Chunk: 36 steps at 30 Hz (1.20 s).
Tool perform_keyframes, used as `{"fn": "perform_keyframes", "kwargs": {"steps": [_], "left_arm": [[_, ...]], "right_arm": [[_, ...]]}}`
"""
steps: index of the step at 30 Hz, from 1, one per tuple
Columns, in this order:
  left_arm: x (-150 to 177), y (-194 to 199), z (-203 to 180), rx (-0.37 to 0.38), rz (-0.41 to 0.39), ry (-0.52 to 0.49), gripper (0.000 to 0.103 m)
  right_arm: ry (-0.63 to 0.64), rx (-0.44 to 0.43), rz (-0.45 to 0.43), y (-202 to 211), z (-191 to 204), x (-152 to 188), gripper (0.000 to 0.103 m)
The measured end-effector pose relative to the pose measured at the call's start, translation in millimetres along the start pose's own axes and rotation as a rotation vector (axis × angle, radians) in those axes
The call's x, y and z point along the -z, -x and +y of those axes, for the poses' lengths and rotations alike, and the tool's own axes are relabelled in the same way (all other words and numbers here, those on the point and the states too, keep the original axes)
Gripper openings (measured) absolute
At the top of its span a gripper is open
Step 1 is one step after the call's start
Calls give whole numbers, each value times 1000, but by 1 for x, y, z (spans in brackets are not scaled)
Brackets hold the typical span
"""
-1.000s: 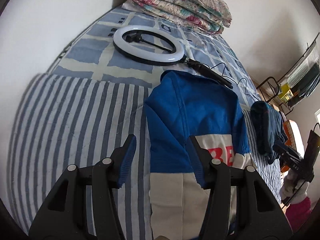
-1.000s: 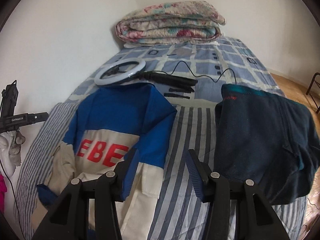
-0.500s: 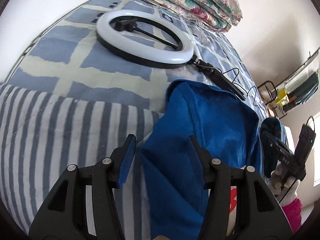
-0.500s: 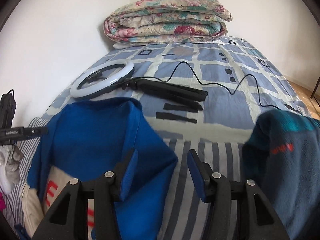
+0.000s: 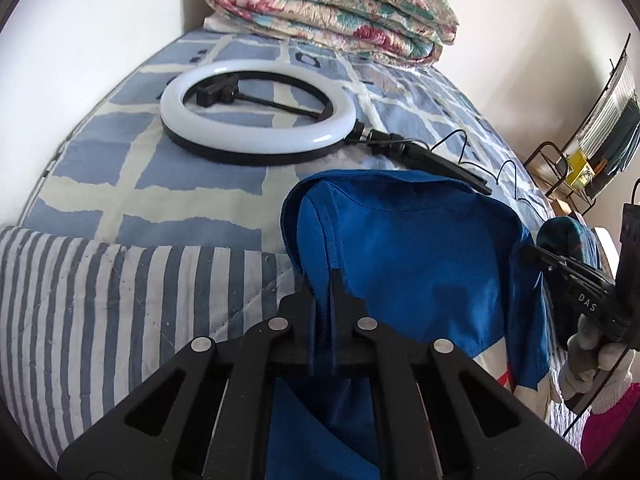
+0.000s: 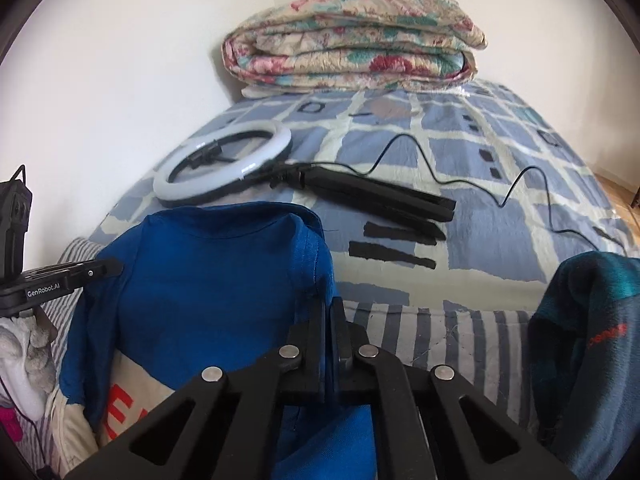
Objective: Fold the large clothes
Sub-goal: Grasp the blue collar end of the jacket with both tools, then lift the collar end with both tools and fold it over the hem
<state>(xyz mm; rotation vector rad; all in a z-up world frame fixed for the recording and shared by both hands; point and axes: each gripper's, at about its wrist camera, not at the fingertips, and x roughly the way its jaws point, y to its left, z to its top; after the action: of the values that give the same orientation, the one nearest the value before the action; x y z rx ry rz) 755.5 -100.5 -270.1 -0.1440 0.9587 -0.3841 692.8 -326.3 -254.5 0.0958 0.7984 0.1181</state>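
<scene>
A blue and cream jacket (image 5: 420,248) with red letters lies on the striped bedspread (image 5: 100,300). My left gripper (image 5: 323,280) is shut on the jacket's left blue edge. In the right wrist view my right gripper (image 6: 325,308) is shut on the jacket's (image 6: 208,276) right blue edge. The other gripper shows at the edge of each view: the right one (image 5: 576,280) and the left one (image 6: 56,280). The jacket's top edge is lifted and bunched between the two grippers.
A ring light (image 5: 256,112) with black stand (image 6: 380,196) and cable lies beyond the jacket. A folded floral quilt (image 6: 352,48) sits at the bed's head. A dark teal garment (image 6: 592,360) lies on the right. A wire rack (image 5: 592,140) stands beside the bed.
Both grippers moved forward to the jacket's upper blue edges and went from open to shut on the cloth.
</scene>
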Motion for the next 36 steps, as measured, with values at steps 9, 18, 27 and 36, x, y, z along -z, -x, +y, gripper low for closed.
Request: {"fn": "perform_keyframes", "kwargs": {"steps": [9,18,27,36], "left_arm": [[18,72,-33,-4,-109,-70,1],[59,178,-64,15,-196,-95,1],[135,279,-82,34,-244,-132,1],[243,300,-90,15,-182,-168,1]], "right_arm": [[44,-4,-104,75,18,2,0],[76,-58,-193,190,27,25,0],[84,-81,-198,282,37,89,0],[132,-89,-118,316,52,196,0]]}}
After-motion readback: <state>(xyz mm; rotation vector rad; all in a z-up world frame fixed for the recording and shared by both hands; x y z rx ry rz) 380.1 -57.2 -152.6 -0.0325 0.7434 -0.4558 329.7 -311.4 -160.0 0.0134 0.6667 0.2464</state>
